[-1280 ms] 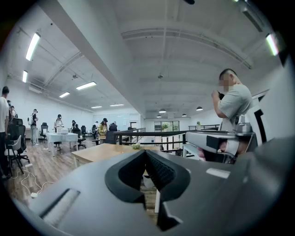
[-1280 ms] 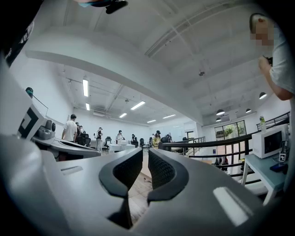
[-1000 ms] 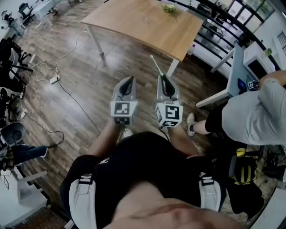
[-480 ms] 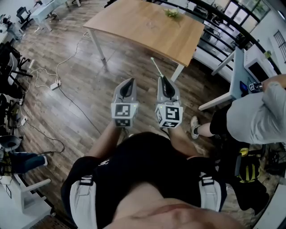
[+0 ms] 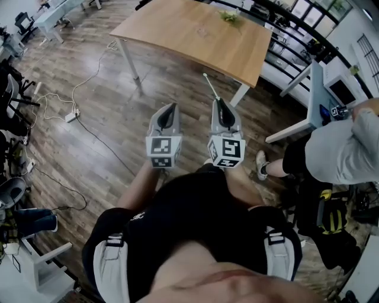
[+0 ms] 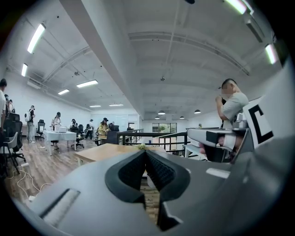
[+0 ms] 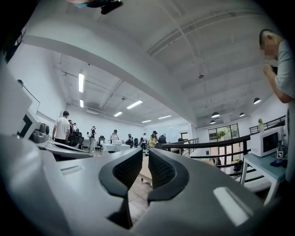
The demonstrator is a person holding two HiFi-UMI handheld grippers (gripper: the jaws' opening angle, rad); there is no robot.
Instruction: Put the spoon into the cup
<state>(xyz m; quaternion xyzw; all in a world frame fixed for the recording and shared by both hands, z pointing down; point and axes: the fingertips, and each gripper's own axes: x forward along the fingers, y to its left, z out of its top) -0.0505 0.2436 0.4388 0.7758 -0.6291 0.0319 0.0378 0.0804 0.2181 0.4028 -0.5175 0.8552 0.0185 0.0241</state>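
A thin pale spoon (image 5: 209, 84) with a green part near its base sticks out forward and up from the tips of my right gripper (image 5: 220, 102), which is shut on it. In the right gripper view the jaws (image 7: 145, 152) stand a narrow gap apart and the spoon does not show between them. My left gripper (image 5: 173, 106) is beside it, shut and empty, its pads meeting at the tips (image 6: 145, 152). Both are held level over the wooden floor, short of the wooden table (image 5: 177, 41). A faint small thing (image 5: 204, 32) sits on the table; I cannot tell whether it is the cup.
A small green plant (image 5: 228, 15) lies at the table's far edge. A person in a grey top (image 5: 337, 154) stands at the right by a white desk (image 5: 314, 89). A cable and power strip (image 5: 70, 116) lie on the floor at left, near office chairs (image 5: 12, 83).
Both grippers, carried side by side, have come forward over the floor toward the table. The spoon stays in the right gripper. The jaws look unchanged.
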